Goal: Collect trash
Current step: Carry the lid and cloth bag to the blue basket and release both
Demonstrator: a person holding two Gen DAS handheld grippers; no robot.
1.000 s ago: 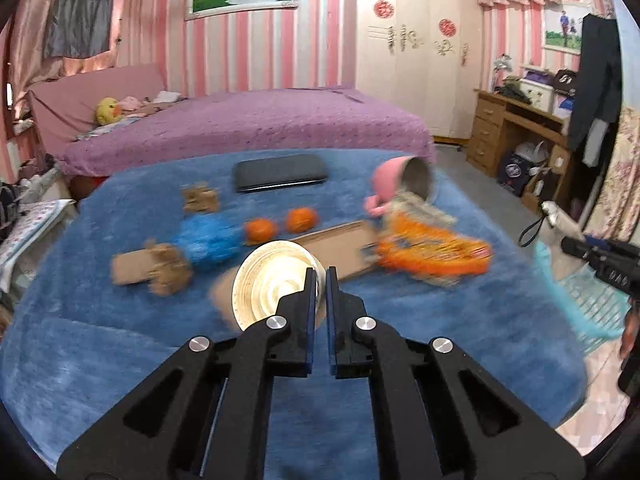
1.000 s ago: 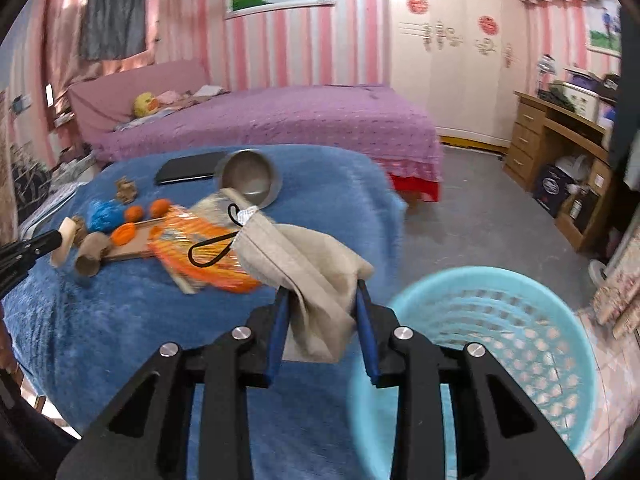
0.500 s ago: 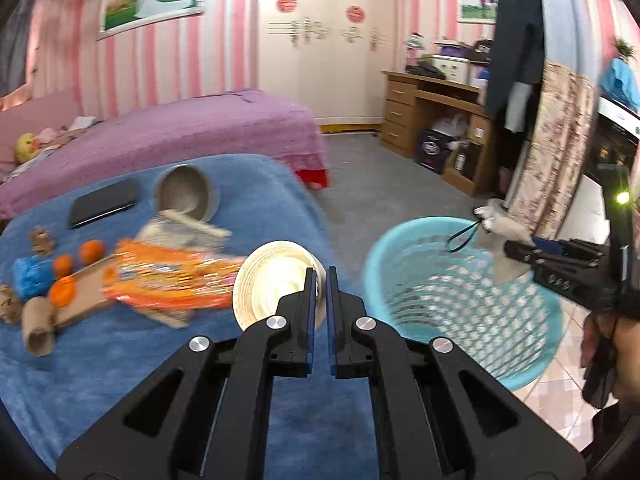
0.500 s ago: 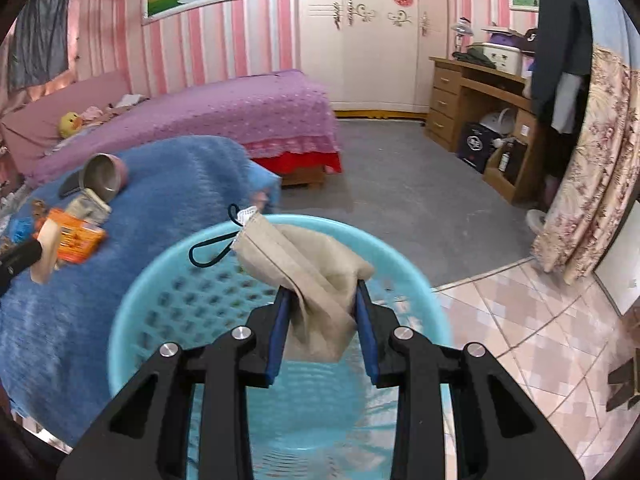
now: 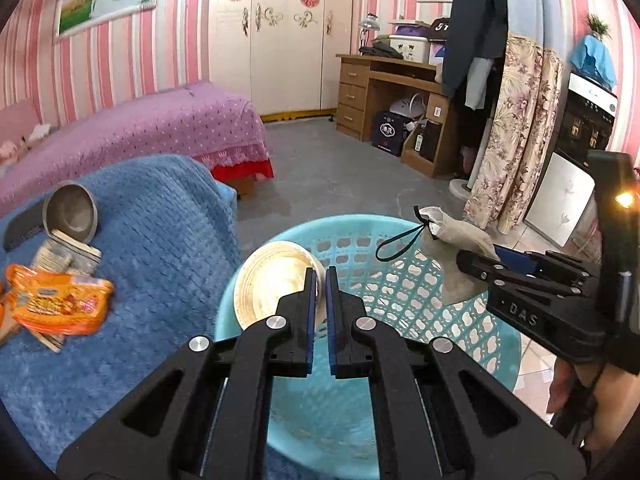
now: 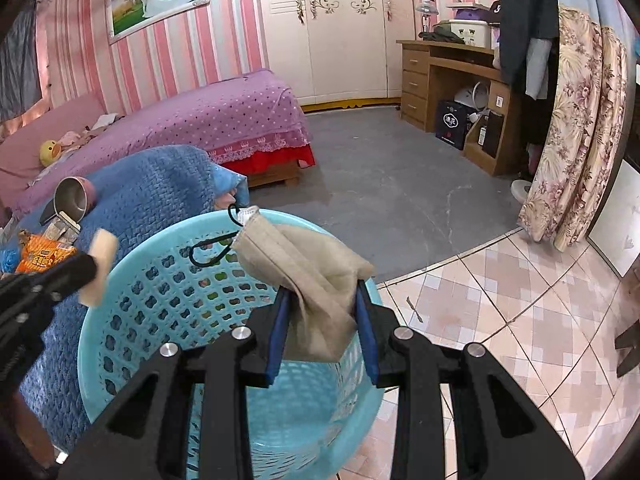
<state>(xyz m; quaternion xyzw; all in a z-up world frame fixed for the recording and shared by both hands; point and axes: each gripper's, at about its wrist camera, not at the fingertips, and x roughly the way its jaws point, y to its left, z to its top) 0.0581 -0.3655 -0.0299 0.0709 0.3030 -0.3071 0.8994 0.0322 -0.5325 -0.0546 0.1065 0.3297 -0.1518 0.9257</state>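
The turquoise laundry basket [image 5: 404,292] stood on the floor just beside the blue blanket-covered table [image 5: 160,248], and both grippers hung above its open mouth. The left gripper [image 5: 319,280] was clenched on the rim of a cream paper bowl [image 5: 272,280], which stood on edge over the near-left part of the basket with its hollow face toward the camera. From the right wrist view the same bowl [image 6: 100,264] showed edge-on at the basket's left rim. The right gripper [image 6: 323,312] grasped a beige face mask [image 6: 316,280] between its blue pads, the cloth bunched and folded, its black ear loop [image 6: 212,246] dangling over the perforated basket wall [image 6: 160,300]. In the left wrist view the mask [image 5: 456,240] hung over the far-right rim of the basket. On the blanket, well apart from the basket, lay an orange snack packet [image 5: 60,304], a folded paper [image 5: 68,254] touching it, and a metal-lined pink cup [image 5: 70,212] tipped on its side just beyond that paper.
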